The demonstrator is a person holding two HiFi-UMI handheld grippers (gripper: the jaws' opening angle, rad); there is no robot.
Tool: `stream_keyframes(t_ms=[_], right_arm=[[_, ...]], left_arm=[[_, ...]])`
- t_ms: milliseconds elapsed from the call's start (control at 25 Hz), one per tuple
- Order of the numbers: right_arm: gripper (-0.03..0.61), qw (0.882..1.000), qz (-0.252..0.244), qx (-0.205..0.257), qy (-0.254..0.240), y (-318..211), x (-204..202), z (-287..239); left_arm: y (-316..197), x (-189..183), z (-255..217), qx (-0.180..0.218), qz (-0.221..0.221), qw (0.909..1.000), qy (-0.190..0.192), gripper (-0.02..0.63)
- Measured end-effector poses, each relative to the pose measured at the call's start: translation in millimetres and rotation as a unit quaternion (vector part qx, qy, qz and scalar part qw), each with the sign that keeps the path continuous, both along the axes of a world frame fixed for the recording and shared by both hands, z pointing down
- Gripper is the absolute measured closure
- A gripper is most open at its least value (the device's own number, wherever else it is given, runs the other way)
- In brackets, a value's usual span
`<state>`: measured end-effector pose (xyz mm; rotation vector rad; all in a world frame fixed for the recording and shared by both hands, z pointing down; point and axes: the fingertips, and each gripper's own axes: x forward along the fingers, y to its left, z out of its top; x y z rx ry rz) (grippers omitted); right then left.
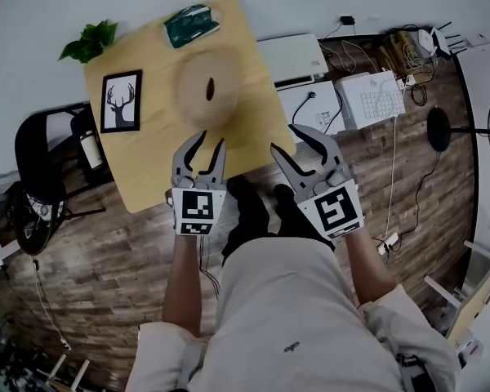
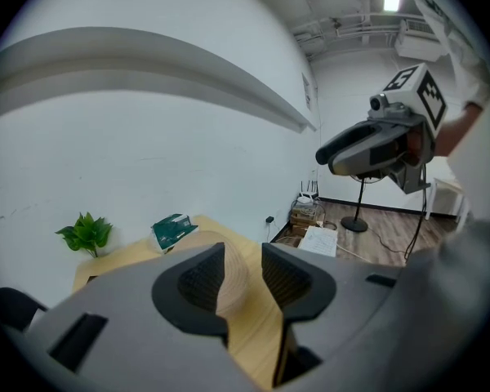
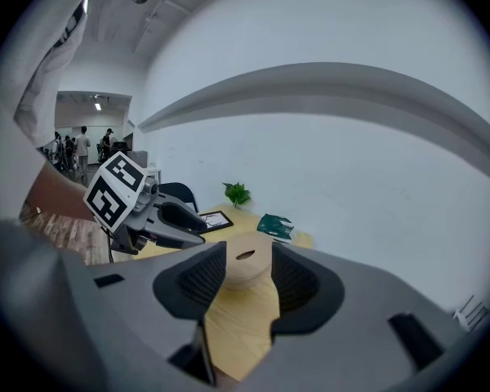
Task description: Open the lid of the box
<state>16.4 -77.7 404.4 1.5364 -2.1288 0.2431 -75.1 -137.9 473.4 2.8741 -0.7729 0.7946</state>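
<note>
The wooden counter point(image 1: 147, 158) fills the upper middle of the head view. The round wooden box point(image 1: 208, 88) sits on it toward its 3 o'clock side, its lid on, with a small dark slot in the top. The left tool point(image 1: 208, 143) hangs just short of the box, which lies at its 12 o'clock. The right tool point(image 1: 283, 139) is near the counter's edge with the box at its 10 o'clock. Both tools have their jaws apart with nothing between the pads; the box only shows through the gaps, farther off. A framed deer picture point(image 1: 121, 101) lies at the box's 9 o'clock and a green packet point(image 1: 190, 24) at 12. By my judgement nothing is done yet: reaching, gripping and lifting the lid all remain.
</note>
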Motion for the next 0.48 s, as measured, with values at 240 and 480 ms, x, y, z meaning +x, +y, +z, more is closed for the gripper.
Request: stream_keyframes(t_ms=[240,480], right_arm=[[0.419,1.0,0.005,-0.007,-0.009,-7.6,-7.0,9.9],[0.416,1.0,-0.003,-0.021,-0.02,-13.0,-15.2,28.8]], left_arm=[[-12.9,1.7,21.1,0.01,0.021,0.9995,-0.024,0.483],[-19.5,5.0,43.8,0.01,0.031,0.9986,-0.043,0.476]])
